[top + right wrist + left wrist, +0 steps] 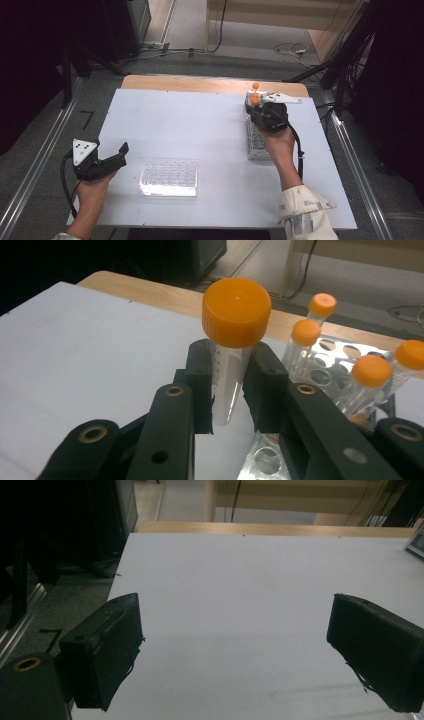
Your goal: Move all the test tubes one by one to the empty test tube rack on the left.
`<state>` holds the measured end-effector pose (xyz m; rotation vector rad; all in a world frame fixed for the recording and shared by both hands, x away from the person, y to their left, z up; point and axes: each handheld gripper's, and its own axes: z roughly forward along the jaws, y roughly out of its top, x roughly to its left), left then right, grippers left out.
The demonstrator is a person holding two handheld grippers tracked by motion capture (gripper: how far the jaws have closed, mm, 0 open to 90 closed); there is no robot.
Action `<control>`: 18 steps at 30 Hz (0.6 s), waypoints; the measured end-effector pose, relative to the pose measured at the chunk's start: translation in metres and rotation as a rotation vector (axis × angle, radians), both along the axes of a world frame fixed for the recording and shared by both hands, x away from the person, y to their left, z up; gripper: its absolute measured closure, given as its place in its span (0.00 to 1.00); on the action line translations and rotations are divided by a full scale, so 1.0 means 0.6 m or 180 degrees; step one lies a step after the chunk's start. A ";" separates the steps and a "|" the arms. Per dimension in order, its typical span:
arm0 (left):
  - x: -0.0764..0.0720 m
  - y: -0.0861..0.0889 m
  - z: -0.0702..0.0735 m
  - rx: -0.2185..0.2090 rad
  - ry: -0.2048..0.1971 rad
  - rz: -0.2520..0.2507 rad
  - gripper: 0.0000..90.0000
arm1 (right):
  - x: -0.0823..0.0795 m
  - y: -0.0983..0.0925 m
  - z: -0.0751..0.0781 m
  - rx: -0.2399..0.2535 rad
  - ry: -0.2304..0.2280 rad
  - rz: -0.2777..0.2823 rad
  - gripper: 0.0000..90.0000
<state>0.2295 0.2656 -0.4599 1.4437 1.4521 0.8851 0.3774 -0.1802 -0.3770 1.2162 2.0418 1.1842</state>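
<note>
1. The right gripper (229, 390) has its jaws clamped on an orange-capped centrifuge tube (231, 365), held upright above the tube rack (345, 352) at the desk's (200, 125) far right; the tube's graduation marks are too faint to read.
2. In the high view, the hand hides most of the rack.
3. The left gripper (235, 650) hovers open and empty beside the clear well plate (169, 177).
</note>
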 end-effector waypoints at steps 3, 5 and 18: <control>0.000 -0.001 0.000 -0.0003 -0.0001 -0.0021 0.09 | -0.008 0.007 -0.006 -0.0033 0.0024 0.0081 0.80; -0.001 -0.004 0.001 0.0002 -0.0009 -0.0045 0.09 | -0.014 0.011 -0.012 -0.0048 0.0044 0.0135 0.80; -0.002 -0.027 0.011 -0.0042 -0.0040 -0.0304 0.10 | -0.044 0.042 -0.034 -0.0090 0.0128 0.0406 0.80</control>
